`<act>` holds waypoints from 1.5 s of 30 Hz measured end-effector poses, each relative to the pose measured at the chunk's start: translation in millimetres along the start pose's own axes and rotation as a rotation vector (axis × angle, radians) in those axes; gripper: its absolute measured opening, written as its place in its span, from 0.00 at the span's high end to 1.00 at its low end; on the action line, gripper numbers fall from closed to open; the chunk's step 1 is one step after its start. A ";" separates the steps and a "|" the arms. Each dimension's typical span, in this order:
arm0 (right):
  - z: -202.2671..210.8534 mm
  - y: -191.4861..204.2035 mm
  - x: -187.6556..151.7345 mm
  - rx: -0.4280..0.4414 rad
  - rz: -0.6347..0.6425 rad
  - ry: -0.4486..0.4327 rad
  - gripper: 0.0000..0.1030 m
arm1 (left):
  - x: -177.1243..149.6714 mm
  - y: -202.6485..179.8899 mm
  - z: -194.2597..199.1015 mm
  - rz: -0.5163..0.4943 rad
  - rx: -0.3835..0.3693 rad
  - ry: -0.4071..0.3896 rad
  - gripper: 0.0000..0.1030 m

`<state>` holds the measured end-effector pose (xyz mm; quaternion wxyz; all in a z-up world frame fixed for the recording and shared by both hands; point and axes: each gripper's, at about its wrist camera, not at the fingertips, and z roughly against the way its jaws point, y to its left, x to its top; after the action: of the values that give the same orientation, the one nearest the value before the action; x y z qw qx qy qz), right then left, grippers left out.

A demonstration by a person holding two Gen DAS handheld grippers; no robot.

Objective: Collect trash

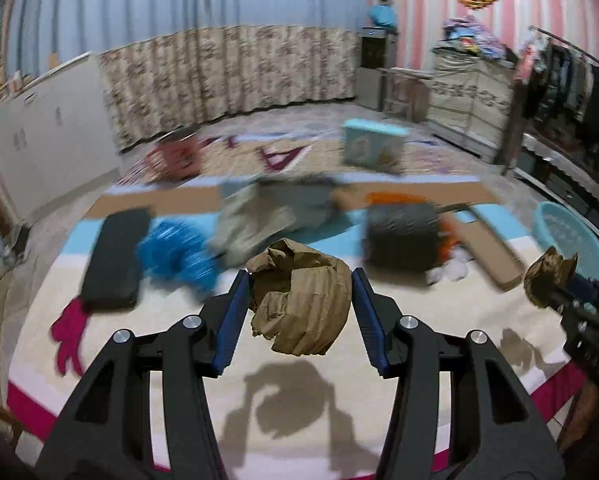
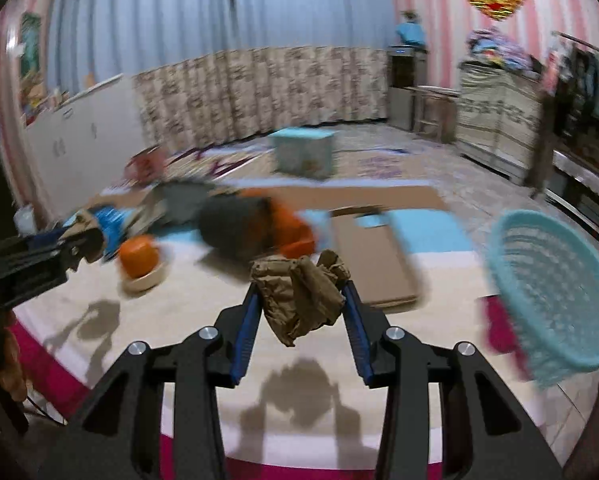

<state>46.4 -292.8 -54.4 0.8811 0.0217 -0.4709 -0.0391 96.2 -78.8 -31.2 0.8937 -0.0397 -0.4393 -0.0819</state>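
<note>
My left gripper (image 1: 299, 280) is shut on a crumpled ball of brown paper (image 1: 301, 304), held above the pale mat. In the right wrist view my right gripper (image 2: 299, 292) is shut on a second wad of brown paper (image 2: 299, 300), its blue pads pressing both sides. That second wad (image 1: 549, 276) also shows at the right edge of the left wrist view, in the right gripper. A light blue mesh basket (image 2: 555, 292) stands to the right of the right gripper, its rim tilted toward me. The same basket (image 1: 571, 232) sits at the far right in the left wrist view.
On the mat lie a black flat case (image 1: 117, 256), a blue crinkled item (image 1: 175, 252), heaped grey and khaki cloth (image 1: 267, 216), a dark grey and orange bundle (image 2: 251, 228), an orange ball in a dish (image 2: 139, 260) and flat cardboard (image 2: 375, 256). A teal box (image 2: 303, 152) stands behind.
</note>
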 end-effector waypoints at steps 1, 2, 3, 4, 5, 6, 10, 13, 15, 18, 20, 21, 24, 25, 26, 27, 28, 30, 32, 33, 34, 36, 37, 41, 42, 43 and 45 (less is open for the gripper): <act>7.2 -18.2 4.7 -0.031 -0.007 -0.012 0.60 | 5.2 -14.2 0.0 -0.014 -0.019 -0.008 0.51; 13.1 -32.8 8.2 -0.057 -0.012 -0.018 0.60 | 10.0 -27.9 -0.2 -0.027 -0.039 -0.015 0.51; 19.5 -50.1 11.8 -0.087 -0.017 -0.024 0.60 | 13.7 -41.6 0.1 -0.039 -0.061 -0.022 0.51; 25.6 -69.1 15.2 -0.123 -0.023 -0.024 0.60 | 17.9 -58.6 -0.5 -0.051 -0.091 -0.029 0.51; 26.9 -82.2 17.5 -0.145 -0.026 -0.020 0.60 | 22.3 -75.7 -1.9 -0.065 -0.123 -0.033 0.51; 30.2 -96.6 19.8 -0.170 -0.032 -0.017 0.60 | 24.5 -89.0 -3.1 -0.077 -0.145 -0.036 0.51; 42.4 -157.6 25.8 -0.268 -0.084 -0.015 0.60 | 33.6 -163.0 -13.4 -0.170 -0.239 -0.038 0.51; 44.6 -186.5 27.0 -0.316 -0.096 -0.014 0.60 | 36.5 -211.1 -26.2 -0.218 -0.313 -0.017 0.51; 43.5 -201.2 27.4 -0.340 -0.106 -0.014 0.60 | 38.1 -233.8 -34.4 -0.237 -0.345 -0.002 0.51; 42.6 -219.0 28.2 -0.371 -0.121 -0.015 0.60 | 41.1 -268.1 -49.2 -0.253 -0.400 0.027 0.51; 38.2 -233.6 27.2 -0.377 -0.145 -0.009 0.60 | 42.1 -281.2 -56.8 -0.258 -0.426 0.042 0.51; 35.3 -240.4 26.9 -0.381 -0.159 -0.005 0.60 | 43.8 -287.2 -62.1 -0.263 -0.435 0.049 0.51; 29.4 -255.9 26.0 -0.388 -0.184 0.003 0.60 | 45.4 -310.1 -70.9 -0.280 -0.466 0.069 0.51; 26.7 -260.8 26.5 -0.387 -0.194 0.006 0.60 | 45.3 -316.4 -74.8 -0.284 -0.475 0.075 0.51; 26.5 -264.3 25.2 -0.386 -0.201 0.008 0.60 | 45.0 -320.0 -77.0 -0.287 -0.480 0.080 0.50; 25.1 -266.2 24.0 -0.386 -0.205 0.008 0.60 | 45.5 -324.8 -80.6 -0.289 -0.489 0.088 0.49; 22.8 -268.4 24.6 -0.388 -0.209 0.010 0.60 | 46.0 -326.7 -83.2 -0.290 -0.497 0.092 0.49; 20.9 -268.7 23.1 -0.393 -0.209 0.013 0.60 | 47.4 -328.2 -87.7 -0.296 -0.502 0.095 0.42; 18.7 -268.7 22.9 -0.394 -0.208 0.018 0.60 | 52.1 -330.9 -88.2 -0.303 -0.479 0.079 0.33; 17.3 -268.5 22.9 -0.393 -0.208 0.019 0.60 | 54.7 -329.2 -87.8 -0.299 -0.476 0.070 0.28; 15.0 -267.0 23.5 -0.393 -0.208 0.022 0.60 | 56.6 -328.8 -85.9 -0.296 -0.477 0.067 0.26; 14.0 -268.0 21.9 -0.390 -0.206 0.025 0.60 | 60.6 -324.3 -84.4 -0.289 -0.465 0.054 0.20; 12.8 -266.2 21.3 -0.389 -0.203 0.027 0.60 | 62.9 -319.9 -84.0 -0.284 -0.450 0.044 0.17; 6.6 -256.6 20.8 -0.384 -0.195 0.037 0.60 | 69.2 -301.6 -82.2 -0.269 -0.387 0.012 0.07; 4.1 -254.4 20.9 -0.381 -0.198 0.040 0.60 | 70.1 -297.6 -81.2 -0.276 -0.365 0.002 0.06; 2.2 -253.4 20.5 -0.377 -0.199 0.043 0.60 | 71.7 -294.7 -80.9 -0.280 -0.349 -0.006 0.05; -4.4 -247.5 20.9 -0.370 -0.198 0.050 0.59 | 74.3 -287.1 -79.4 -0.279 -0.322 -0.020 0.05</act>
<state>49.6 -541.2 -58.1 0.8732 -0.0933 -0.4293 -0.2109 150.7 -380.8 -21.2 0.8515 -0.1216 -0.4307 -0.2733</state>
